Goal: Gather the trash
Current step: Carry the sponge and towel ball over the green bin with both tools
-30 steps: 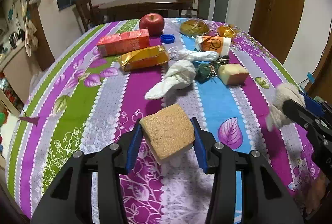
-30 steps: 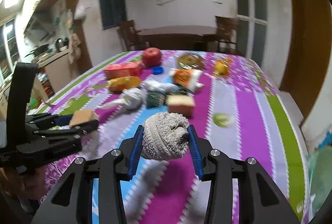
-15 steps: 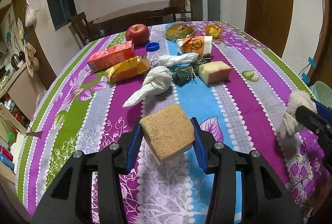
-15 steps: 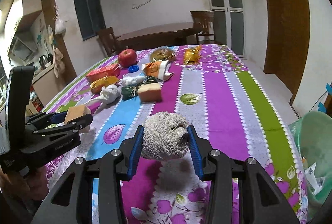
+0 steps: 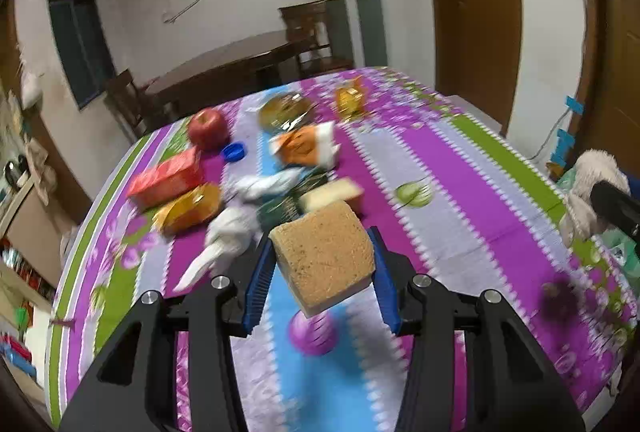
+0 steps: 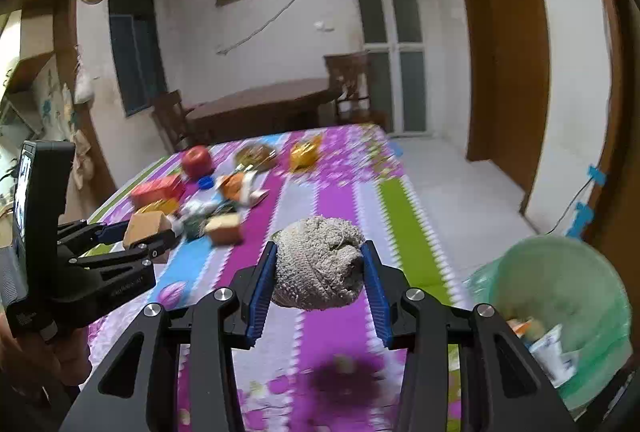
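Note:
My left gripper (image 5: 320, 272) is shut on a tan sponge block (image 5: 325, 257), held above the flowered tablecloth (image 5: 460, 200). My right gripper (image 6: 318, 282) is shut on a grey balled-up rag (image 6: 318, 274), which also shows at the right edge of the left wrist view as the rag (image 5: 592, 188). In the right wrist view the left gripper (image 6: 150, 232) with the sponge block (image 6: 144, 228) hangs at the left. A green bin (image 6: 560, 296) lined with a bag stands off the table's right edge, with wrappers inside.
On the table's far half lie an apple (image 5: 207, 128), a red carton (image 5: 168, 179), a gold wrapper (image 5: 188, 210), a white crumpled cloth (image 5: 230, 232), a blue cap (image 5: 233, 152), a pale block (image 5: 330, 194) and orange packets (image 5: 304, 148). A wooden door (image 6: 504, 60) is at the right.
Both grippers have swung right and risen with their loads. The view now shows the table's right edge and the green bin, which came into the right wrist view.

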The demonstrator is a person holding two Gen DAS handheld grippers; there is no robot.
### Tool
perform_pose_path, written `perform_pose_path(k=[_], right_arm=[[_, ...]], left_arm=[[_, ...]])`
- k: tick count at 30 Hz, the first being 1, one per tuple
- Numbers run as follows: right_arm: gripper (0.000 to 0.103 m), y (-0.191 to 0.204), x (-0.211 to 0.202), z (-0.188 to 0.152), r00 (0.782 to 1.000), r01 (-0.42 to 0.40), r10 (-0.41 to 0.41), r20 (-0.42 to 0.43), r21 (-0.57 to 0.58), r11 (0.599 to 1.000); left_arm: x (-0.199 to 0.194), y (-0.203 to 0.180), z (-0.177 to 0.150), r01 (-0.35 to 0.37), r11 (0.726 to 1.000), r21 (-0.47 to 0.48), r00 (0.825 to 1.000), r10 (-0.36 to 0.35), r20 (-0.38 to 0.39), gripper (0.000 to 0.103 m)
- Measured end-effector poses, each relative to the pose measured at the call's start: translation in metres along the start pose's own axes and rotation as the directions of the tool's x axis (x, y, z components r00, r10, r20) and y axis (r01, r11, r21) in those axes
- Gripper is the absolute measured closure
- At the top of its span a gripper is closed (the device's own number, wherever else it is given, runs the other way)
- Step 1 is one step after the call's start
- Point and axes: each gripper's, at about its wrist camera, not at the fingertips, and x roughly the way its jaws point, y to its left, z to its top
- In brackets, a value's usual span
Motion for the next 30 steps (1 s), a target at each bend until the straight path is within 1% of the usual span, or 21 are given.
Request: perform_pose_path(k=[8, 15, 18, 21, 26, 30], right_arm=[[0.060, -0.043, -0.028, 0.019, 0.992, 0.112, -0.111, 0.055, -0.003, 0.994], [0.059, -0.089, -0.042, 0.028, 0.978, 0.200, -0.202, 0.053, 0.037, 0.979], [0.059, -0.109, -0.046, 0.029, 0.968, 0.246, -0.247, 0.032, 0.045, 0.968], [0.059, -0.132, -0.049, 0.029, 0.957, 0.289, -0.290, 0.005, 0.057, 0.956], [0.059, -0.170, -0.052, 0.026, 0.933, 0.359, -0.357, -0.046, 0.078, 0.930], [0.059, -0.199, -0.054, 0.021, 0.905, 0.422, -0.415, -0.090, 0.079, 0.903]], left_arm=[[0.002, -0.047, 0.026, 0.062, 0.996, 0.066, 0.998, -0.064, 0.025, 0.059], [0.008, -0.092, 0.039, 0.112, 0.984, 0.141, 0.993, -0.117, 0.025, 0.059], [0.012, -0.117, 0.046, 0.149, 0.972, 0.181, 0.988, -0.155, 0.018, 0.059], [0.016, -0.137, 0.052, 0.170, 0.962, 0.212, 0.984, -0.177, 0.015, 0.059], [0.026, -0.179, 0.060, 0.250, 0.932, 0.263, 0.967, -0.254, -0.019, 0.059], [0.031, -0.213, 0.065, 0.289, 0.901, 0.324, 0.955, -0.295, -0.030, 0.059]])
